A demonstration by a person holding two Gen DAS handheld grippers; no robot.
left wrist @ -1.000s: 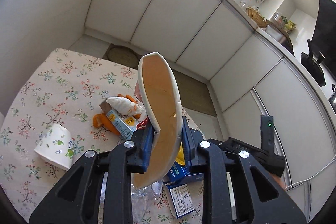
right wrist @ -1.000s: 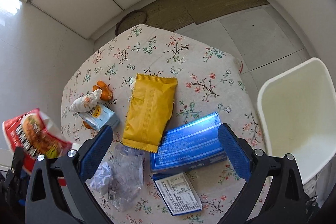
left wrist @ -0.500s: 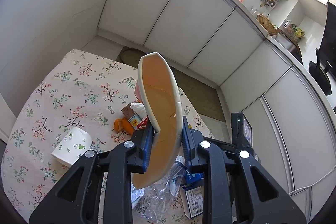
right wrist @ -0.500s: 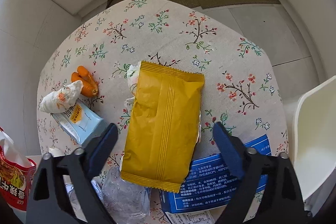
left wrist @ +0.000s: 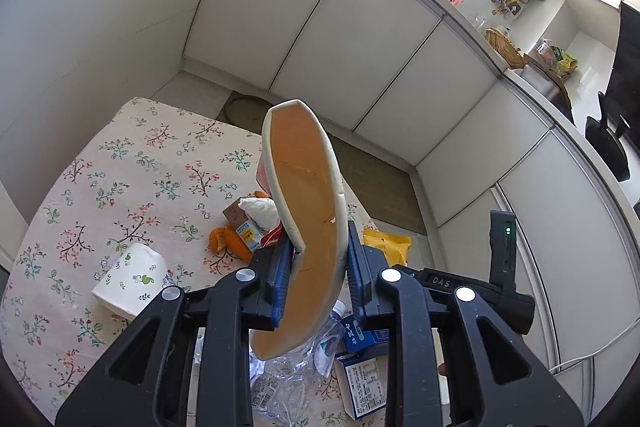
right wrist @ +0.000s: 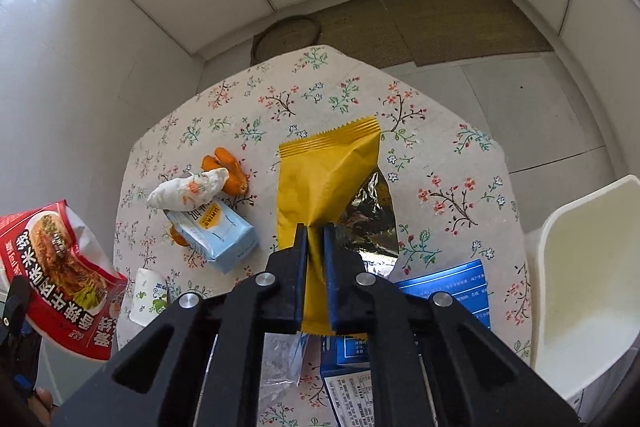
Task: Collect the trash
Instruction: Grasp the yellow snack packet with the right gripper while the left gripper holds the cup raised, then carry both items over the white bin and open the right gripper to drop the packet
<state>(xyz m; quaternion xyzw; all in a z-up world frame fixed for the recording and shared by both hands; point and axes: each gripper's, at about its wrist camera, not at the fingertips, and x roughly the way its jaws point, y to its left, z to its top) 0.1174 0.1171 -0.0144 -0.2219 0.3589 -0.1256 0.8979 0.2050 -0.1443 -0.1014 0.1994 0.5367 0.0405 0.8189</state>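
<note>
The right tool, its jaws pinched nearly together, grips the near end of a crinkled yellow foil snack wrapper whose far end trails toward the middle of the round, floral-clothed worktop. The left tool, closed likewise, holds up a red printed food bag with its mouth gaping and its orange lining showing, off the worktop's left edge. The pick-up appears to be the step in hand; the next move likely calls for carrying the wrapper leftward and feeding it into that open mouth, which the left tool must hold wide. To the wrapper's left lie a pale blue drink carton, a crumpled white tissue and orange peel; nearer than it, a blue cardboard box and crushed clear plastic.
</note>
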